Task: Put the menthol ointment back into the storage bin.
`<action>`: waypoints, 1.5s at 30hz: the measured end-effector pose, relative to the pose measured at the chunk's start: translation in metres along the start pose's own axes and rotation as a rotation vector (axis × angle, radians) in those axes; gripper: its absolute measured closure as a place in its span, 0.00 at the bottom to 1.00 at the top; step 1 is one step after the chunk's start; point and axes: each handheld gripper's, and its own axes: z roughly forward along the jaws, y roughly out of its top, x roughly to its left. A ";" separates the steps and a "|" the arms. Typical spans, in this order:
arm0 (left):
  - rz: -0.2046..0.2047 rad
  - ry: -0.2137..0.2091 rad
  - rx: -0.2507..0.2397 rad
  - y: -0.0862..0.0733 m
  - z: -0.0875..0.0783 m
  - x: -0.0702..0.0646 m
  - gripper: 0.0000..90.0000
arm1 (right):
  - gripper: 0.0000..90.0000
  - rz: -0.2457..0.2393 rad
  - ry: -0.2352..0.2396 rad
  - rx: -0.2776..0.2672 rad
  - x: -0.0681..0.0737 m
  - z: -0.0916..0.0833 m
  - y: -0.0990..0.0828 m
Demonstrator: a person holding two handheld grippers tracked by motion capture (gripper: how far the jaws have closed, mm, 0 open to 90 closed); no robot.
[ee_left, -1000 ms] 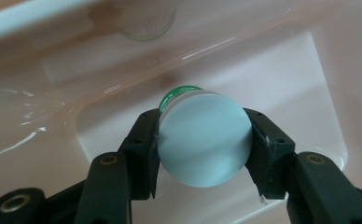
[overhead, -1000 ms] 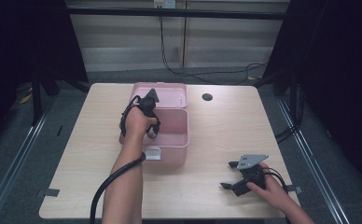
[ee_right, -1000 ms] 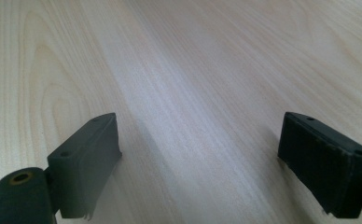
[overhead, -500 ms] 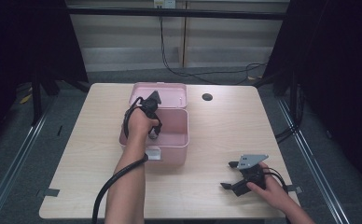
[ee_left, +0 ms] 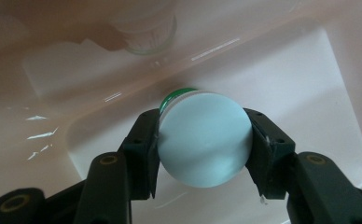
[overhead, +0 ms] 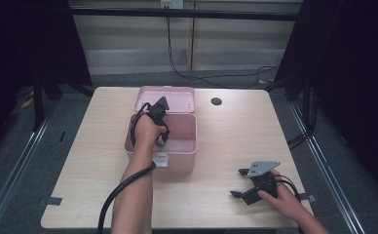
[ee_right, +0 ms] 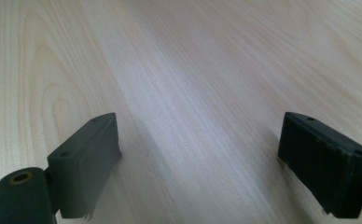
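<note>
**Gripping a Bottle Inside the Pink Box**

Spanning the table (overhead: 94, 146), the open pink box (overhead: 182, 148) held the left gripper (ee_left: 202, 140), clamped on a white-capped, green-edged bottle (ee_left: 202, 144); no writing was legible. Right gripper (ee_right: 200, 163) rested spread wide.

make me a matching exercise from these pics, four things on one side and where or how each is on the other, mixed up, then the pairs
Things:
1. left gripper
2. right gripper
3. pink box
4. round white cap

States:
A. lid swung back, open on the table
B. jaws spread, nothing between them, low over bare wood
C. reaching down inside the box
D. clamped between two black jaws

Pairs: 1-C, 2-B, 3-A, 4-D
</note>
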 end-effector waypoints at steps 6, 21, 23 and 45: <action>0.009 -0.004 0.007 0.000 0.002 0.000 0.55 | 0.14 0.000 0.000 0.000 0.000 0.000 0.000; 0.014 0.000 0.010 0.001 0.008 -0.001 0.55 | 0.13 0.000 0.000 0.000 0.000 0.000 0.000; 0.012 0.004 0.008 0.000 0.008 -0.001 0.55 | 0.14 0.000 0.000 0.000 0.000 0.000 0.000; -0.049 -0.011 0.002 -0.003 -0.004 0.000 0.35 | 0.14 -0.001 0.000 0.003 0.000 0.000 0.000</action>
